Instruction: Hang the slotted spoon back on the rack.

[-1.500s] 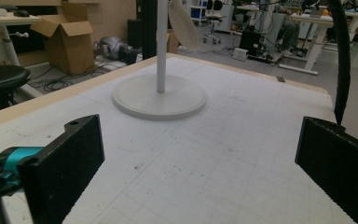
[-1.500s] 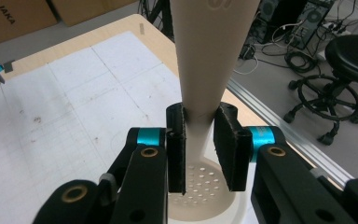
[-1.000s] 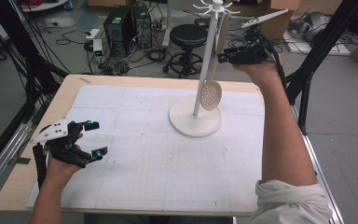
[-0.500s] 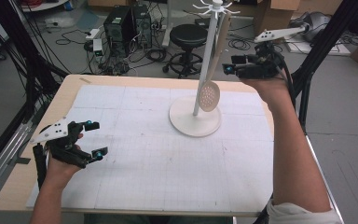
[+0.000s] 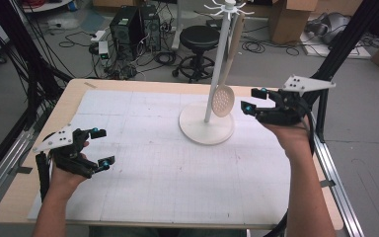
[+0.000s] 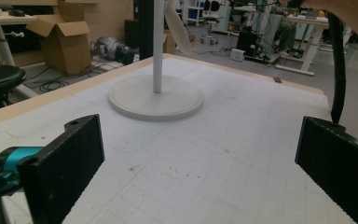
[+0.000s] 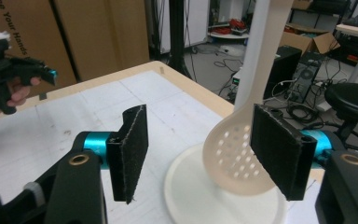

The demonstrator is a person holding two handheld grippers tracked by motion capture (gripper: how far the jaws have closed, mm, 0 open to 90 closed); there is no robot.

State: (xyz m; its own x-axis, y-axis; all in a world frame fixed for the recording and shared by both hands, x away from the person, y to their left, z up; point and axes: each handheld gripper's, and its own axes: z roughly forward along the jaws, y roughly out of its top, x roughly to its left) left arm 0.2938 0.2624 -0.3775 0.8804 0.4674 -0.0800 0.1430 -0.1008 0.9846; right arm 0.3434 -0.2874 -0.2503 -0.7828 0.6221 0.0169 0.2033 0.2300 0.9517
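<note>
A white hook stand (image 5: 207, 129) rises at the back middle of the table. From its top hangs a beige slotted spoon (image 5: 223, 101), its bowl just above the stand's base. My right gripper (image 5: 254, 99) hovers to the right of the bowl, apart from it; its jaws are open, have just been opening, and hold nothing. In the right gripper view the spoon bowl (image 7: 233, 158) hangs just ahead of the gap of the right gripper (image 7: 200, 154). My left gripper (image 5: 103, 146) rests open near the front left, empty. The left gripper view has the stand (image 6: 156, 98) far ahead of the left gripper (image 6: 200, 163).
A white gridded mat (image 5: 168, 163) covers most of the wooden table (image 5: 74, 98). Behind the table stand a black stool (image 5: 200, 37), computer cases (image 5: 128, 24) and loose cables on the floor. Black frame posts (image 5: 15, 54) flank both sides.
My right gripper has come down from the top of the stand to the level of the spoon's bowl, to its right, with wider jaws. The spoon hangs on the stand. The left gripper stayed still.
</note>
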